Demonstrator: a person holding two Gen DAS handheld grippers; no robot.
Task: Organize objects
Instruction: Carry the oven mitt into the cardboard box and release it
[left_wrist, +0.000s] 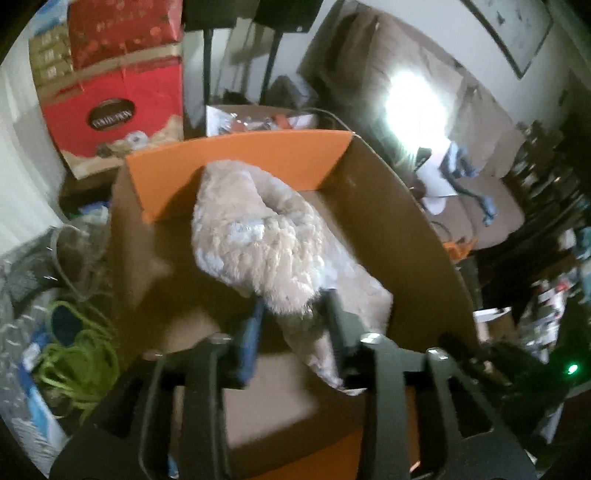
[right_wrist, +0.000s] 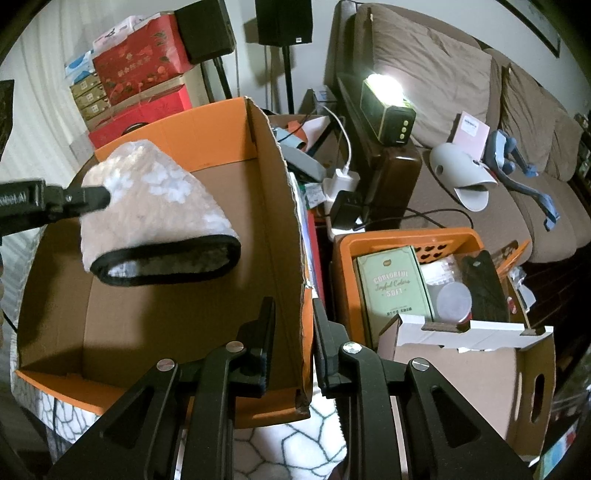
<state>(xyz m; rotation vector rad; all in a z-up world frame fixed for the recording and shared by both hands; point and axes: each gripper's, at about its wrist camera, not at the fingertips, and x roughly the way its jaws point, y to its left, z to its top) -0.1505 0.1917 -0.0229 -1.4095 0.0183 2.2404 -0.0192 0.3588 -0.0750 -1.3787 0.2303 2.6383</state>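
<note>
My left gripper (left_wrist: 291, 314) is shut on a fluffy beige slipper (left_wrist: 255, 236) and holds it above the open cardboard box (left_wrist: 406, 236). In the right wrist view the slipper (right_wrist: 155, 206) hangs over the box (right_wrist: 280, 206), its black-rimmed opening toward me, with the left gripper's fingers (right_wrist: 88, 197) clamped on its left side. My right gripper (right_wrist: 293, 325) straddles the box's right wall near the front corner, one finger inside and one outside. The jaws stand close to the wall; whether they pinch it is unclear.
An orange crate (right_wrist: 406, 240) with a green box and a lid stands right of the cardboard box. A white-edged carton (right_wrist: 472, 362) sits in front of it. Red gift boxes (right_wrist: 140, 74) stack behind. A brown sofa (right_wrist: 480, 110) with a lit lamp (right_wrist: 388, 107) lies right.
</note>
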